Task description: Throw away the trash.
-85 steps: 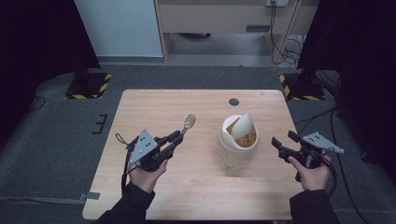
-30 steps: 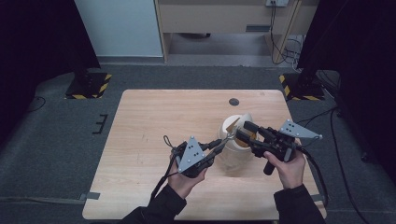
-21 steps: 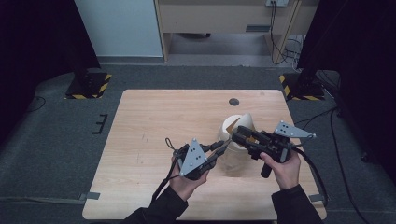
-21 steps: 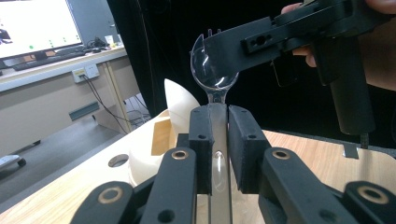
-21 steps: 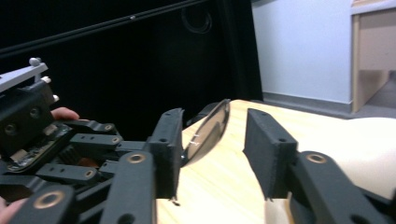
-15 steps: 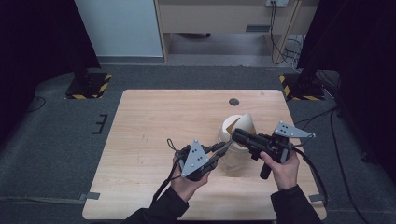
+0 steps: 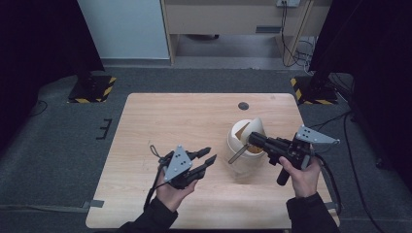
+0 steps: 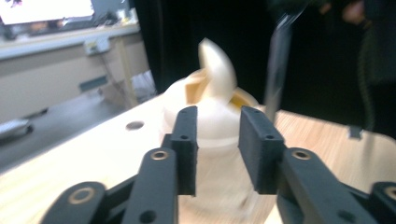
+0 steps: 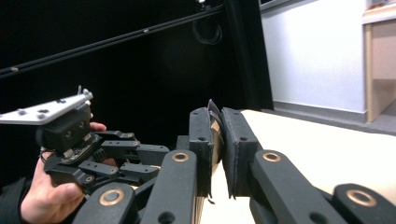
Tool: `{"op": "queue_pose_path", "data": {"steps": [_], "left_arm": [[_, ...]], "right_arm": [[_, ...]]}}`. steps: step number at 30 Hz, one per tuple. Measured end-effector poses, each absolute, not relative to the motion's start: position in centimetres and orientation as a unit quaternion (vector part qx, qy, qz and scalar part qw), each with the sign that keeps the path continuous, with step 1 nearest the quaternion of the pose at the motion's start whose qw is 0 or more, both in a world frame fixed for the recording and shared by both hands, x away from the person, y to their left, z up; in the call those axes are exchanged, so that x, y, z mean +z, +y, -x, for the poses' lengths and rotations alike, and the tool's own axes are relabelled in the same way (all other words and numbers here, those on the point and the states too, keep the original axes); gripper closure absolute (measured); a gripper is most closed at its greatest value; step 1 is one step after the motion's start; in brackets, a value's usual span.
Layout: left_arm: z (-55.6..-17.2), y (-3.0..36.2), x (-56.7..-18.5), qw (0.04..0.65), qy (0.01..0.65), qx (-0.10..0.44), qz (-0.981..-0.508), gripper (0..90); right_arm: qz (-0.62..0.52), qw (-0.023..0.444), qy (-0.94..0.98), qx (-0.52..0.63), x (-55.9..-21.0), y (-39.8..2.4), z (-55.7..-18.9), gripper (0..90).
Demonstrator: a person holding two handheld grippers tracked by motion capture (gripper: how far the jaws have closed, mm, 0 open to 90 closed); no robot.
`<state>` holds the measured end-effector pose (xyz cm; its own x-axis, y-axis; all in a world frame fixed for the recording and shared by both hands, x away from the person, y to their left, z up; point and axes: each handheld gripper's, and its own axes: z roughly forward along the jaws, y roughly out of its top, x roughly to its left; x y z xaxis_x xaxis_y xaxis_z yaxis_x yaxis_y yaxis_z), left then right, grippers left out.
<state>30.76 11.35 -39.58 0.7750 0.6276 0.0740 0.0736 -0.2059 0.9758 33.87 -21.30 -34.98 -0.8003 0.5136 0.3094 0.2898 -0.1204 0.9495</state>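
Observation:
A cream tub (image 7: 243,145) with its flip lid raised stands right of the table's middle. My right gripper (image 7: 252,139) reaches over its rim from the right, shut on a metal spoon (image 7: 238,156) whose free end slants down and left in front of the tub. In the right gripper view the pads (image 9: 201,140) pinch the thin spoon (image 9: 211,122). My left gripper (image 7: 209,156) sits left of the tub, apart from the spoon; its jaws have just been opening and nothing is between them. In the left gripper view the tub (image 8: 210,126) stands beyond the left gripper (image 8: 217,126).
The wooden table (image 7: 160,121) has a small dark round hole (image 7: 243,106) near its far edge. Grey carpet surrounds the table, with stand feet marked in black and yellow at the far left (image 7: 92,90) and far right (image 7: 311,92).
The left gripper has let go of the spoon, opened, and drawn back to the left. The right gripper has closed on the spoon and keeps it over the tub.

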Motion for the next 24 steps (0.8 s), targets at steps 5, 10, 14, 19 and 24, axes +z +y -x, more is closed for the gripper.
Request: {"op": "queue_pose_path", "data": {"steps": [5, 10, 14, 19, 24], "left_arm": [[-30.9, 15.7, -41.5, 0.554, 0.291, 0.239, -0.742, 54.6], [-31.2, 19.4, -43.8, 0.51, 0.343, 0.242, -0.751, 36.8], [-31.3, 21.2, -45.4, 0.489, 0.377, 0.238, -0.75, 28.9], [-32.6, 22.8, -47.9, 0.446, 0.43, 0.218, -0.754, 25.4], [-33.8, 23.4, -48.8, 0.415, 0.446, 0.211, -0.765, 23.0]], "right_arm": [[-0.308, 0.104, 0.657, 0.68, -34.6, -22.2, -33.8, 83.3], [-0.316, 0.121, 0.648, 0.683, -34.3, -23.5, -33.7, 83.3], [-0.323, 0.13, 0.643, 0.682, -34.2, -24.4, -33.6, 83.3], [-0.334, 0.154, 0.635, 0.679, -34.0, -26.1, -33.5, 83.3], [-0.351, 0.176, 0.621, 0.679, -34.1, -27.6, -33.6, 83.3]]}}
